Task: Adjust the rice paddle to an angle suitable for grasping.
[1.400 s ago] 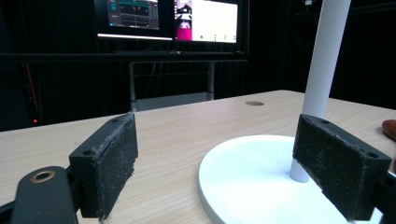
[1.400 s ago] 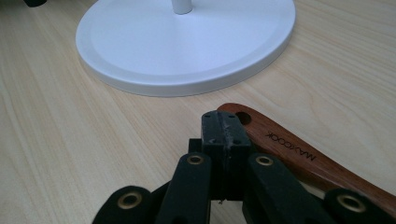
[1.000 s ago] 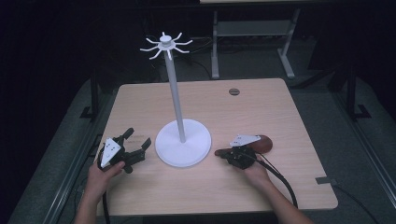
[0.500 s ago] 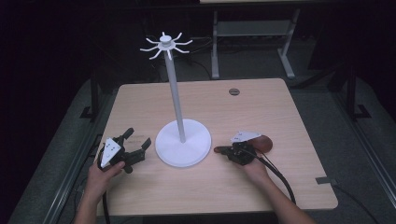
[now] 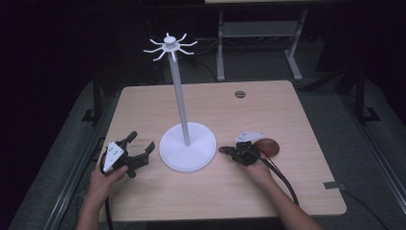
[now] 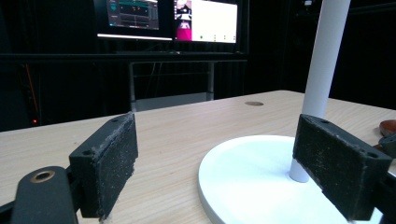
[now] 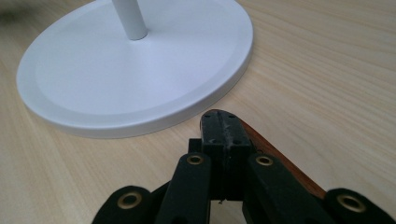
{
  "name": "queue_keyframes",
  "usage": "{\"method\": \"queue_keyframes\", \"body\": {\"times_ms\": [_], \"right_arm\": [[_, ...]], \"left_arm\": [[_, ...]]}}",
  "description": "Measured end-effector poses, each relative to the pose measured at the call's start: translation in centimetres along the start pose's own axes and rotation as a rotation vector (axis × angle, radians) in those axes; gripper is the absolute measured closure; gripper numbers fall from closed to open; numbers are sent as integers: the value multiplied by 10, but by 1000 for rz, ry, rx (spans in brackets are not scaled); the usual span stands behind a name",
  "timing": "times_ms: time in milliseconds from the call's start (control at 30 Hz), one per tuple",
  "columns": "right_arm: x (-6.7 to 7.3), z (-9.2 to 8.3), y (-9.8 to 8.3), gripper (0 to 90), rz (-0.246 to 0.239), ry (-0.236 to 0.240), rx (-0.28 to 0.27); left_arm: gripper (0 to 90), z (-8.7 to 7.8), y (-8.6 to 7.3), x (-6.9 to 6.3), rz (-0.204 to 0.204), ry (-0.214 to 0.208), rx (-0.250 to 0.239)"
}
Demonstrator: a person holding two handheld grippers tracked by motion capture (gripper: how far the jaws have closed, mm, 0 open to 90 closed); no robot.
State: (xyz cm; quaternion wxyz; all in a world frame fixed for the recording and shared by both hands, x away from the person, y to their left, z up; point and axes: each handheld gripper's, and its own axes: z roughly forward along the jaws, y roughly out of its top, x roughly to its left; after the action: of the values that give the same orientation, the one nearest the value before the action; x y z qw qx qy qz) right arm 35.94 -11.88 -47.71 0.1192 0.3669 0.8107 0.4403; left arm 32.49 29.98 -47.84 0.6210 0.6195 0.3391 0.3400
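Observation:
A tall white stand (image 5: 186, 153) with a ring of hooks at its top rises from a round base at the table's middle. Left of the base, my left gripper (image 5: 142, 140) rests open and points at it; between its pads (image 6: 217, 158) I see the base (image 6: 252, 172) farther off, with nothing held. On the other side of the base, my right gripper (image 5: 232, 151) lies low on the table. Its pads (image 7: 223, 122) are pressed together. A reddish-brown wooden piece (image 5: 269, 146) lies under and beside them; its edge (image 7: 275, 156) runs along the right jaw. Whether it is pinched I cannot tell.
The wooden table (image 5: 287, 110) has a small round hole (image 5: 240, 94) near its far edge. A metal frame (image 5: 258, 33) stands on the dark floor behind it. Lit monitors (image 6: 168, 18) glow in the background. Cables trail from both grippers toward the person.
The right gripper has edged slightly away from the person, still shut. The left gripper and the stand have stayed put.

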Motion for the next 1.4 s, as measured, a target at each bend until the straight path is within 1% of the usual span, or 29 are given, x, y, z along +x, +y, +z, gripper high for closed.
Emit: {"method": "queue_keyframes", "body": {"times_ms": [300,333,500,700,733,833,867,900,933,967,1000,1100,1167,1200,1233,1267,1300,1333,1367,1400], "right_arm": [[-4,5,4,897,4,-30,-11],[-4,6,5,897,13,-36,-8],[-6,9,8,897,20,-52,-10],[-6,10,8,897,13,-60,-10],[-5,10,8,897,2,-62,-24],[-5,8,7,897,4,-52,-28],[-4,5,8,897,-9,-56,-21],[-4,5,8,897,-9,-56,-21],[-6,-3,12,897,-8,-54,-32],[-8,-6,13,897,-22,-62,-46],[-11,-10,14,897,-23,-63,-55],[-17,-19,16,897,-9,-73,-51],[-24,-25,16,897,-10,-86,-50],[-28,-28,16,897,-2,-78,-47],[-28,-28,16,897,-2,-78,-47],[-35,-34,17,898,3,-75,-38],[-35,-34,17,898,3,-75,-38],[-44,-39,16,898,18,-76,-30],[-44,-39,16,898,18,-76,-30],[-52,-44,16,898,20,-85,-22]], "left_arm": [[134,0,0,0,-4,-1,-3],[134,0,0,0,3,-1,-1],[134,0,0,0,3,0,2],[134,0,0,0,-4,0,0],[134,0,0,0,-3,-3,-2],[134,0,0,0,-6,-4,-5],[134,0,0,0,-6,-5,-5],[134,0,0,0,-6,-5,-5],[134,0,0,1,-5,-5,-6],[134,0,0,1,-4,-4,-4],[134,0,0,1,-3,-4,-4],[134,0,0,1,7,-4,0],[134,0,0,1,5,-5,-1],[134,0,0,1,-4,-4,-4],[134,0,0,1,-4,-4,-4],[134,-1,0,1,-4,-5,-4],[134,-1,0,1,-4,-5,-4],[134,-1,0,1,-4,-6,-4],[134,-1,0,1,-4,-6,-4],[134,-1,0,1,-5,-7,-4]]}}
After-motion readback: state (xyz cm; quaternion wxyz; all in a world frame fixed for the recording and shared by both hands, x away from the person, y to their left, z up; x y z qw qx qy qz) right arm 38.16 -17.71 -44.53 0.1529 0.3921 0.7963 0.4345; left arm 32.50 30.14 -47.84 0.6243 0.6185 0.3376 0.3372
